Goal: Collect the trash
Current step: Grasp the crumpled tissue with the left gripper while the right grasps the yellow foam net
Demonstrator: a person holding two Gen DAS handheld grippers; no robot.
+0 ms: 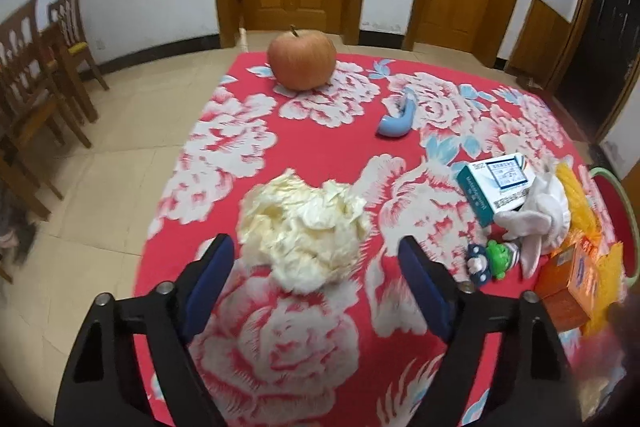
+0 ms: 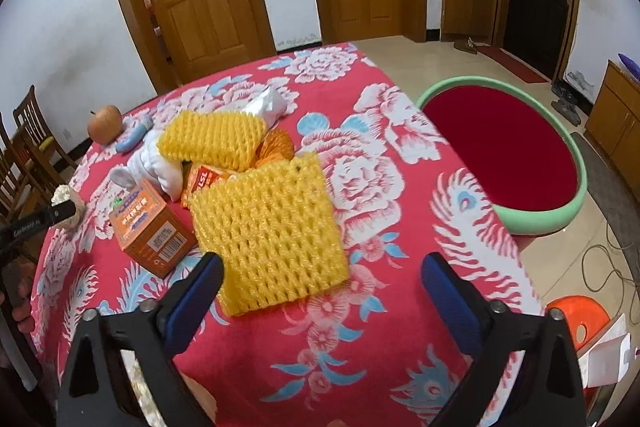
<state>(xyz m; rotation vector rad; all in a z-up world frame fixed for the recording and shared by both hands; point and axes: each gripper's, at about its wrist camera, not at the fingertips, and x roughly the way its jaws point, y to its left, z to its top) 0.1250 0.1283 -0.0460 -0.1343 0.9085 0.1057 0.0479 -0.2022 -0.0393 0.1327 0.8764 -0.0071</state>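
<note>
A crumpled cream paper wad (image 1: 306,229) lies on the red floral tablecloth (image 1: 304,147). My left gripper (image 1: 316,259) is open just in front of it, fingers either side of its near edge, not touching. My right gripper (image 2: 320,279) is open over the near edge of a yellow foam net sleeve (image 2: 272,231) lying flat on the cloth. A second yellow foam net (image 2: 212,139) lies further back. An orange carton (image 2: 150,231) stands left of the near net. The paper wad also shows at the far left in the right wrist view (image 2: 68,201).
An apple (image 1: 302,59), a blue curved object (image 1: 398,121), a teal-and-white box (image 1: 494,185), a white cloth toy (image 1: 536,215) and a small green frog toy (image 1: 496,259) sit on the table. A green-rimmed red tub (image 2: 504,151) stands off the table's right side. Wooden chairs (image 1: 36,87) stand left.
</note>
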